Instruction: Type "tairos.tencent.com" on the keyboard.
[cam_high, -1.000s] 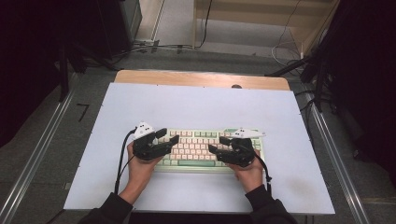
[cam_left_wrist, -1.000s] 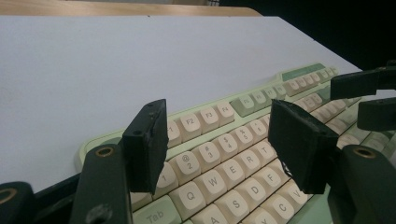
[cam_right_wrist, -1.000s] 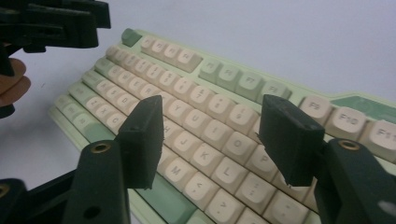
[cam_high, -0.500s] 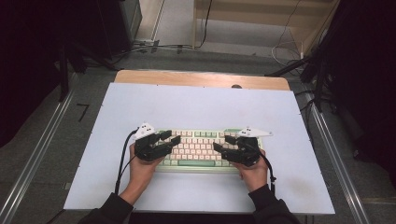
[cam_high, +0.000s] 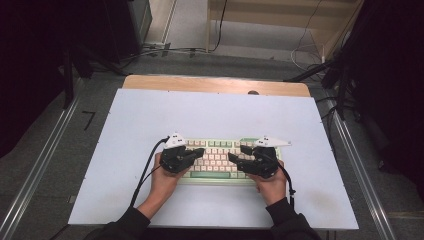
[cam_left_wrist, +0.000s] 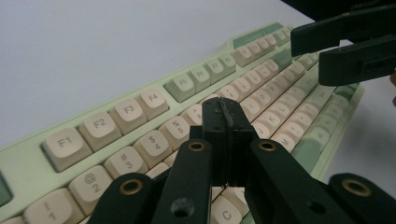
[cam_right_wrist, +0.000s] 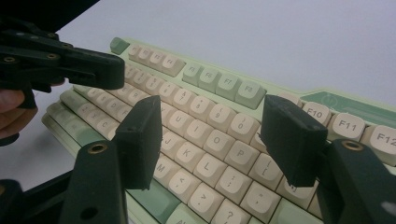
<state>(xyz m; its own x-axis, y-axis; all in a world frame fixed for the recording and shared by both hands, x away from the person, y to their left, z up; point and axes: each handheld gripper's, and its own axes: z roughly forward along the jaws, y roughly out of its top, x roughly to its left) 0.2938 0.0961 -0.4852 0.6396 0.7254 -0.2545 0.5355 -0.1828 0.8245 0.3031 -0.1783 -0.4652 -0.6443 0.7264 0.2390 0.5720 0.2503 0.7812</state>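
Keyboard (cam_high: 220, 159), pale green with cream keys, lay flat on the white table (cam_high: 215, 115), toward the six o'clock side of its surface in the high view, its long side running from nine to three o'clock. The left gripper (cam_high: 199, 151) hovered over the keyboard's nine o'clock end, its tips pointing toward three o'clock. In the left gripper view its jaws were pressed together with nothing between them, tips above the number row near the 4 and 5 keys. The right gripper (cam_high: 234, 156) hovered over the three o'clock end, tips pointing toward nine o'clock. In the right gripper view its jaws stood wide apart and empty, one above the J and K region, the other above the bracket keys. The two grippers faced each other across the middle of the keyboard, near but apart. Whether either touched the keys could not be told. A black cable (cam_high: 145, 172) trailed from the left gripper toward six o'clock
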